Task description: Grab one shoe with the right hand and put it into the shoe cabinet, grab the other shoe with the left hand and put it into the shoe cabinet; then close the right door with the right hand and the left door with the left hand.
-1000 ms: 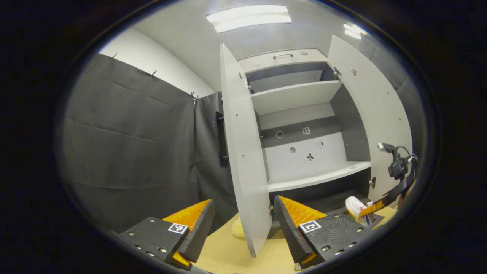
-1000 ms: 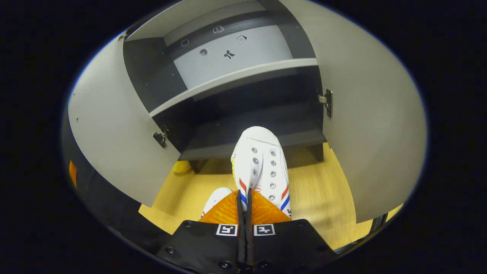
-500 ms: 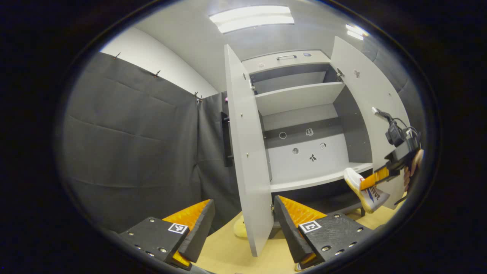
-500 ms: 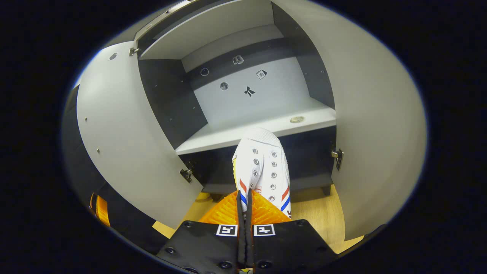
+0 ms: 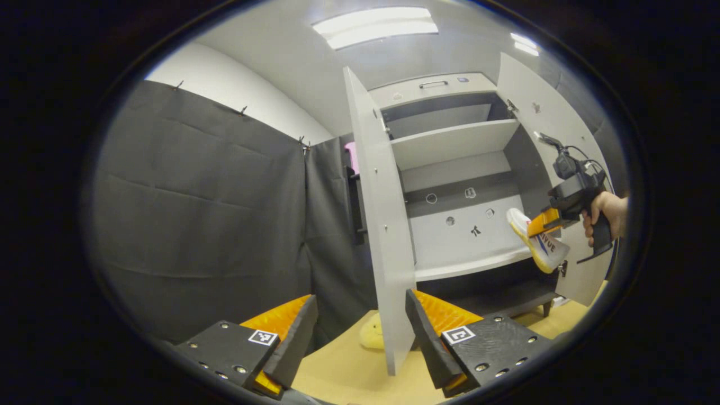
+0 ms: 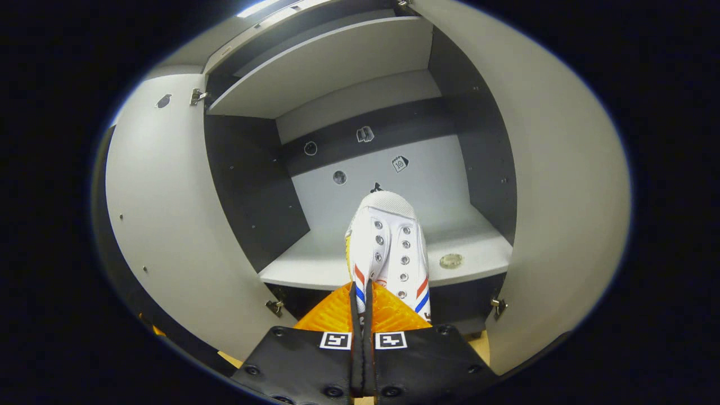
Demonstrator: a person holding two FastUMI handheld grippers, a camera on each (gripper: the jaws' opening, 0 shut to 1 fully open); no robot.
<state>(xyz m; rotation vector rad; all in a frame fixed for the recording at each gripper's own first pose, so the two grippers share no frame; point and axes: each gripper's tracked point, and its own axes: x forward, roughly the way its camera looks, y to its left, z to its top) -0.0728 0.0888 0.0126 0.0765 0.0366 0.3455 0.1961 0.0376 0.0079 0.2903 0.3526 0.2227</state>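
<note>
A: Left gripper view?
B: The left gripper [image 5: 360,332] has its jaws apart, holding nothing; beyond them the shoe cabinet [image 5: 450,143] stands open, and the right gripper [image 5: 554,216] carries a shoe [image 5: 537,247] at its middle shelf [image 5: 467,264].

A: Right gripper view?
B: The right gripper's [image 6: 363,306] jaws are clamped on the shoe [image 6: 388,247], toe ahead over the bare shelf [image 6: 304,270].

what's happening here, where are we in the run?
A person is loading a shoe cabinet with two handheld grippers. The right gripper is shut on a white shoe with red and blue stripes, held in the air in front of the middle shelf, toe pointing in. Both doors are open. The left gripper is open and empty, low near the left door. Nothing is on the shelves yet.
</note>
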